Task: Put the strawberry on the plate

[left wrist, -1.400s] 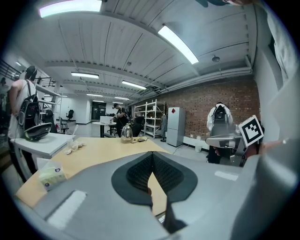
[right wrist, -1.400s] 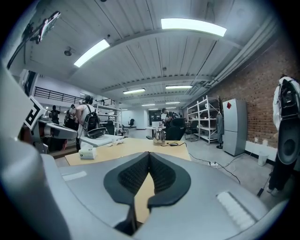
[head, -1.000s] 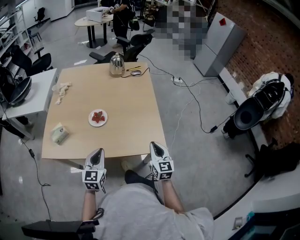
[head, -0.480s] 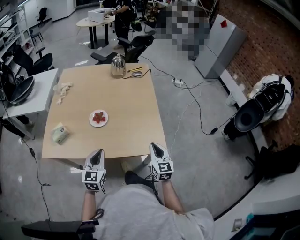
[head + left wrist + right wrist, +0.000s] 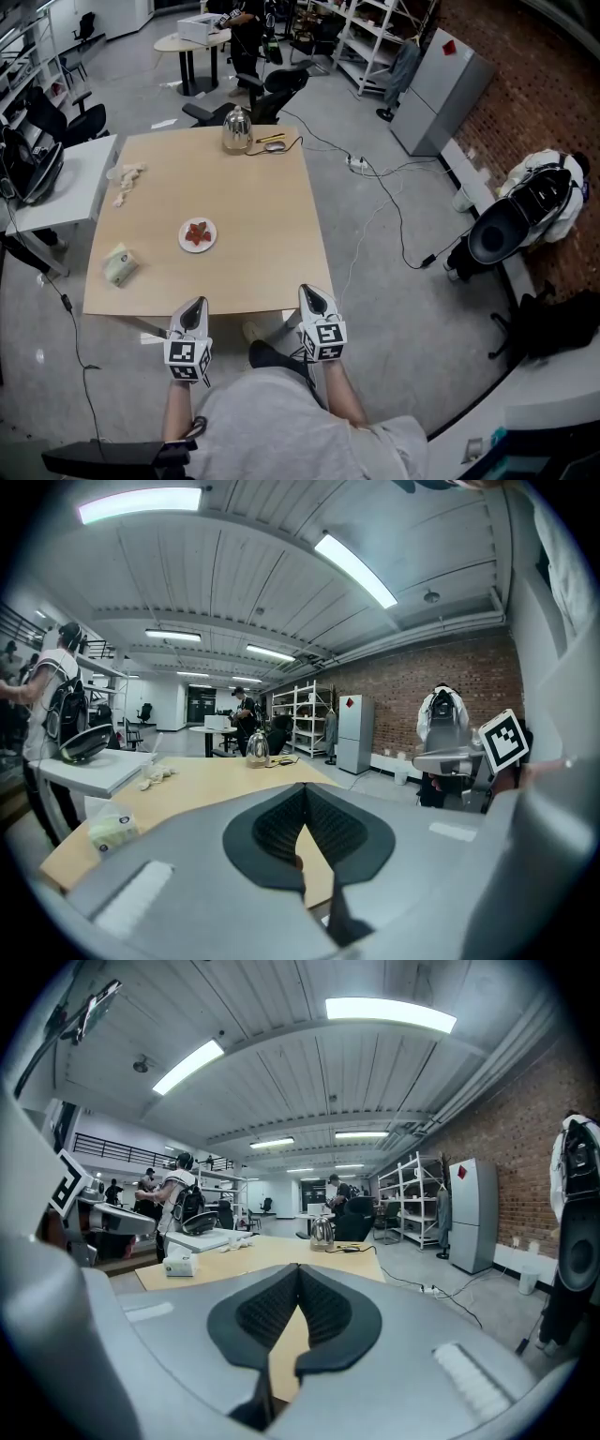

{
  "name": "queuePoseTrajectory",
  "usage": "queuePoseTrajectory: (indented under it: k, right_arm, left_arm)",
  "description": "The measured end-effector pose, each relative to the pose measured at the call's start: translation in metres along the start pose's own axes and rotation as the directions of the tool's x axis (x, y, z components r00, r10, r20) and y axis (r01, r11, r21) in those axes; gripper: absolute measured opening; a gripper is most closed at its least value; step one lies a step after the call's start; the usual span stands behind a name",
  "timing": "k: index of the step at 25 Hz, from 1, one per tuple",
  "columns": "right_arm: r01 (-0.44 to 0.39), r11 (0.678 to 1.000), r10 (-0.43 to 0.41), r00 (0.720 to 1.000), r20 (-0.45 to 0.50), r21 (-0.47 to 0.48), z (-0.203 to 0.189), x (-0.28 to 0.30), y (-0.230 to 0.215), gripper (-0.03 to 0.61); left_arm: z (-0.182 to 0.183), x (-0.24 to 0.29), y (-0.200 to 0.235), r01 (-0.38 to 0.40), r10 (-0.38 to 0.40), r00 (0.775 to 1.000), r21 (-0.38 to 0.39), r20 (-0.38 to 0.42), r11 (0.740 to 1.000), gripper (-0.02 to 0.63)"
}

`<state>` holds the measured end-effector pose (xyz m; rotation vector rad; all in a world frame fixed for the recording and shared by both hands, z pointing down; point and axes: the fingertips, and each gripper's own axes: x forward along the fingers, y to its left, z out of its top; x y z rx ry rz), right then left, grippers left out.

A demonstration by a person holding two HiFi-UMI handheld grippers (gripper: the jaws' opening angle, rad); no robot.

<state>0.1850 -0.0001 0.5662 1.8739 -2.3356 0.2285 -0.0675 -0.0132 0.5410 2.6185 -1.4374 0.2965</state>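
Currently both grippers hang just off the near edge of the table [image 5: 272,244]. Left gripper [image 5: 193,312]: jaws pressed together, nothing between them. Right gripper [image 5: 315,300]: same, tips meeting, empty. The strawberry [image 5: 196,232], a red cluster, lies on the white plate [image 5: 182,240], left of the table's middle and well apart from both grippers. A metal kettle [image 5: 235,131] stands at the far edge. A tissue pack [image 5: 119,265] sits by the left edge, toward the near-left corner.
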Motion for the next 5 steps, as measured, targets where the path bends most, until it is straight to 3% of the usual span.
queuePoseTrajectory:
  k: [5]
  right_arm:
    - [-0.001, 1.000, 0.001, 1.000, -0.003, -0.002, 0.0005, 0.0019, 0.0023, 0.006]
  left_arm:
    - [0.0017, 0.0003, 0.0025, 0.001, -0.001, 1.000, 0.000, 0.004, 1.000, 0.020]
